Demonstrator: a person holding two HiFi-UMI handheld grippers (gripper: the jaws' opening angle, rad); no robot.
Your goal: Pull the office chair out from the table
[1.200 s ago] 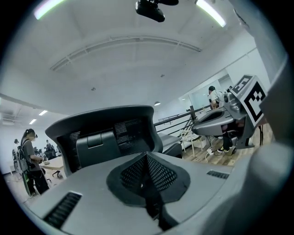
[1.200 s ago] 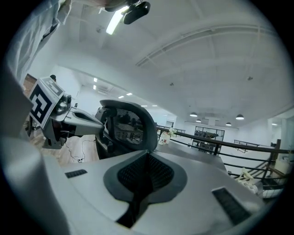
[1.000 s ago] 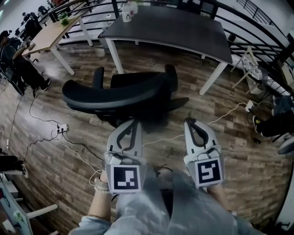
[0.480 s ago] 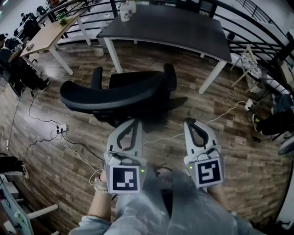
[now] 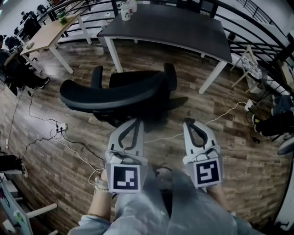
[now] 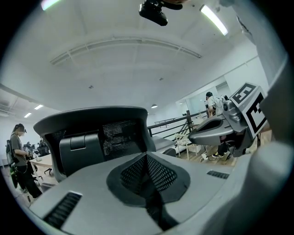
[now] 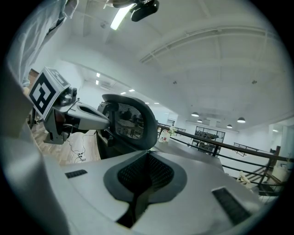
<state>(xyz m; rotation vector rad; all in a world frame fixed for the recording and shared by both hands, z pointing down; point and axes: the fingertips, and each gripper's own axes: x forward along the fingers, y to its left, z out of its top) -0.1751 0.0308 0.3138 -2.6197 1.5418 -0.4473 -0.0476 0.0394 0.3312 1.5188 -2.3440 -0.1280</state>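
The black office chair (image 5: 110, 94) stands on the wood floor, clear of the dark table (image 5: 183, 27), with its curved backrest turned towards me. My left gripper (image 5: 136, 122) is shut and empty, its tip just short of the backrest's lower edge. My right gripper (image 5: 189, 122) is also shut and empty, to the right of the chair and apart from it. In the left gripper view the backrest (image 6: 92, 133) fills the space ahead and the right gripper (image 6: 229, 124) shows beside it. The right gripper view has the backrest (image 7: 133, 124) to the left of centre.
White bottles (image 5: 126, 11) stand on the dark table's far left corner. A light wood table (image 5: 48, 34) and seated people (image 5: 18, 69) are at the left. A power strip (image 5: 62, 128) and cables lie on the floor. A white stool (image 5: 250, 69) and a railing are at the right.
Both grippers and the chair keep still. Only the seated person at the far left has shifted a little.
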